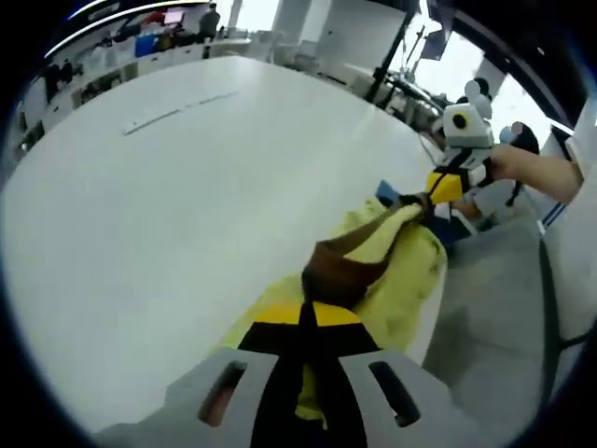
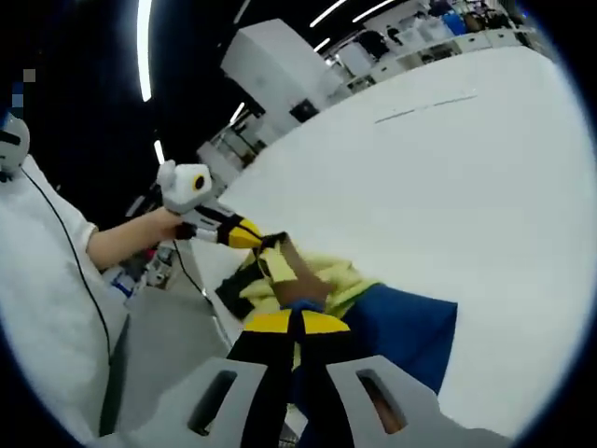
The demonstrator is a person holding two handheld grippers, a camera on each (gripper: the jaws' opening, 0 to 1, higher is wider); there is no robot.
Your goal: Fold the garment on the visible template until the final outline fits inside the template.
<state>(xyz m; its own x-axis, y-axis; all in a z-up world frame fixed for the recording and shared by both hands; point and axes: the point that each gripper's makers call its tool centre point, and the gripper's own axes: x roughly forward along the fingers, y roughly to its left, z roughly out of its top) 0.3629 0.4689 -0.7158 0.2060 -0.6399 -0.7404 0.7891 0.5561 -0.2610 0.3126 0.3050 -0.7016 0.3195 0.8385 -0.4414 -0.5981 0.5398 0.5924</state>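
a: fingers on the left gripper (image 1: 308, 313) look pinched together on the yellow-and-brown garment (image 1: 382, 252), no gap between the yellow tips.

b: same for the right gripper (image 2: 291, 317), clamped on cloth just above the blue template (image 2: 410, 327)?

a: yes. each grips one end, so the fabric hangs stretched between them near the edge of the white table (image 1: 187, 205).

b: probably to lay it flat on the template before folding.

a: likely; it's bunched and partly off the blue.
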